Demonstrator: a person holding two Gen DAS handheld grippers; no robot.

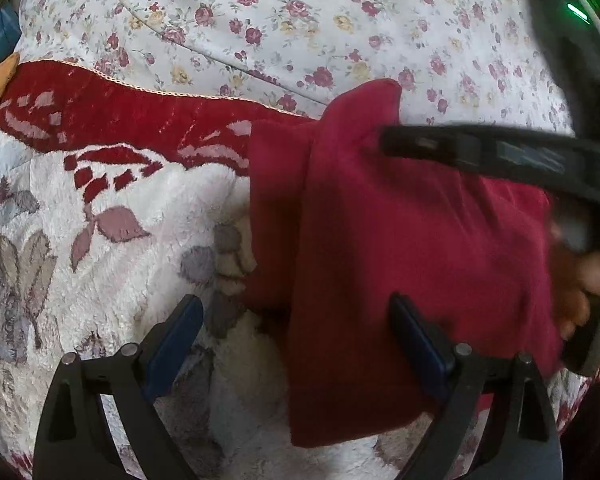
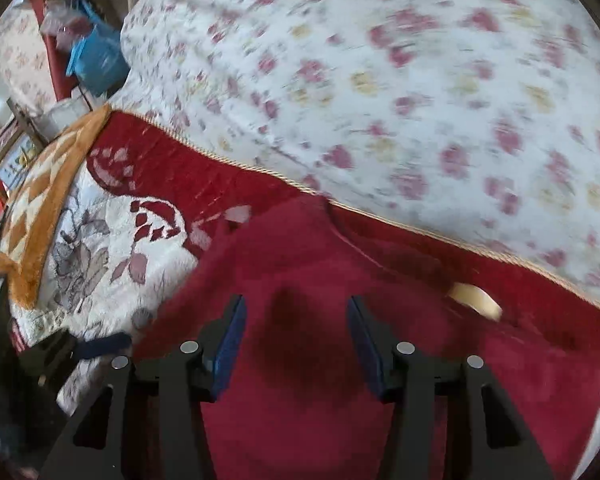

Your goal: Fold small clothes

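While the left gripper (image 1: 296,332) hovers low in its own frame with its blue fingers (image 1: 176,344) spread wide and nothing clamped, the red garment (image 1: 400,248) lies partly folded beneath and beyond it, its left edge falling between the two fingers. One finger sits over the plush blanket (image 1: 100,280), the other over the red cloth; that stance looks like readiness to pin or take the folded edge. The right gripper (image 2: 296,344) also stands about half open, fingers (image 2: 230,344) apart above a shadowed dip in the red fabric, gripping nothing that I can see. Its picture is smeared, so whether the pads brush the cloth is hard to say.

From the left wrist, the right tool appears as a dark bar crossing the right of the frame over the garment, with a hand (image 1: 580,292) behind it; the fold lines show clearly there. Only the right wrist shows a pale label (image 2: 476,298) on the cloth at lower right, the orange patterned throw (image 2: 40,216) at left, and the blue bag (image 2: 96,56) in the upper left. Both views show the floral sheet (image 1: 340,20) across the top.
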